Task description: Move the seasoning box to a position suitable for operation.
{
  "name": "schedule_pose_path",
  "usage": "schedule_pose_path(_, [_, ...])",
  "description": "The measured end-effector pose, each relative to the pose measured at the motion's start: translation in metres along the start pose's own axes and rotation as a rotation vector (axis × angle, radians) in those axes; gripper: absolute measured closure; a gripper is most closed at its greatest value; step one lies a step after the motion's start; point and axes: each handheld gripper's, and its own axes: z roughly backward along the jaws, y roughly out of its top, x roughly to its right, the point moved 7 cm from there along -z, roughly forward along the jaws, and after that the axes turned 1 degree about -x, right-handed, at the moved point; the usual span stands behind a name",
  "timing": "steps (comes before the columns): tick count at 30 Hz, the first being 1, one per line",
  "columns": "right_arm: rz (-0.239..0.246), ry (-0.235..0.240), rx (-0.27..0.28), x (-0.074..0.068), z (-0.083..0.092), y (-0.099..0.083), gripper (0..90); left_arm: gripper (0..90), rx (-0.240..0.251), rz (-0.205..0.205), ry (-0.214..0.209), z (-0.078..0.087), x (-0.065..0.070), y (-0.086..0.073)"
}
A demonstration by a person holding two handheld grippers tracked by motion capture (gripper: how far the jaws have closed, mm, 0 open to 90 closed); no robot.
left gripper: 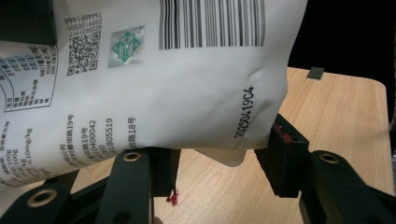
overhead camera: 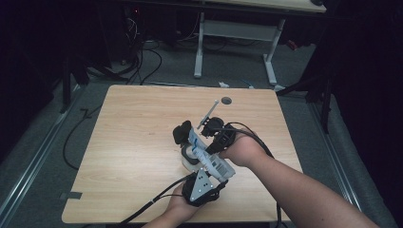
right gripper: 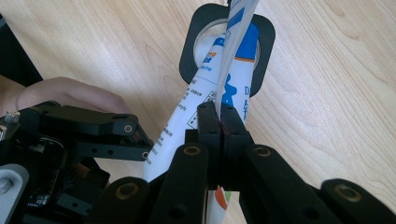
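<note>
a person sits at a light wooden worktop (overhead camera: pixel 138 142), forearms coming in from the near edge, a two-jaw tool in each hand. both tools meet at the middle of the worktop around one white printed packet (overhead camera: pixel 209 159), a flat pouch with blue and orange print on one face and a barcode and small text on the other. the right tool (right gripper: pixel 220 122) has its jaws closed tight on a thin edge of the packet (right gripper: pixel 233 70), so the pouch stands on edge between them. the left tool (left gripper: pixel 219 163) sits around the other end of the packet (left gripper: pixel 177 88), jaws about half open, one on each side of the lower corner; the right-hand pad seems to press the creased corner, but whether the left pad touches cannot be told. the far end of the packet points at, and seems to reach into, a round opening in a black holder (right gripper: pixel 227 42) lying on the worktop; what is inside it cannot be made out. a thin grey rod with a small round head (overhead camera: pixel 207 114) lies just beyond the tools, and a small dark disc (overhead camera: pixel 226 100) lies near the far edge. judged from this, the packet is already picked up and lined up with the holder, held from both ends; what seems left is to tip or empty it into the opening, or open it first, then set it down.
</note>
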Motion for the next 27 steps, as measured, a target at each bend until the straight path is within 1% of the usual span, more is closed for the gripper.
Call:
schedule_pose_path(4, [0.002, -0.004, 0.0, 0.0004, 0.0007, 0.0002, 89.8, 53.3, 0.005, 0.005, 0.001, -0.0004, 0.0001, 0.0009])
schedule_pose_path(15, [0.002, 0.0, 0.006, 0.0004, 0.0015, 0.002, 89.8, 53.4, 0.008, 0.004, 0.006, 0.0001, -0.0011, 0.0021])
schedule_pose_path(18, [0.003, -0.007, 0.003, 0.0003, 0.002, 0.0027, 89.8, 53.5, 0.011, 0.005, 0.009, 0.0004, -0.0018, 0.0026])
schedule_pose_path(21, [-0.003, -0.004, 0.004, -0.0001, 0.0024, 0.0036, 89.8, 53.5, 0.013, 0.006, 0.01, 0.0005, -0.0025, 0.0032])
schedule_pose_path(27, [0.007, -0.005, 0.006, 0.0008, 0.0027, 0.0051, 89.8, 53.7, 0.019, 0.008, 0.012, 0.0006, -0.0032, 0.0041])
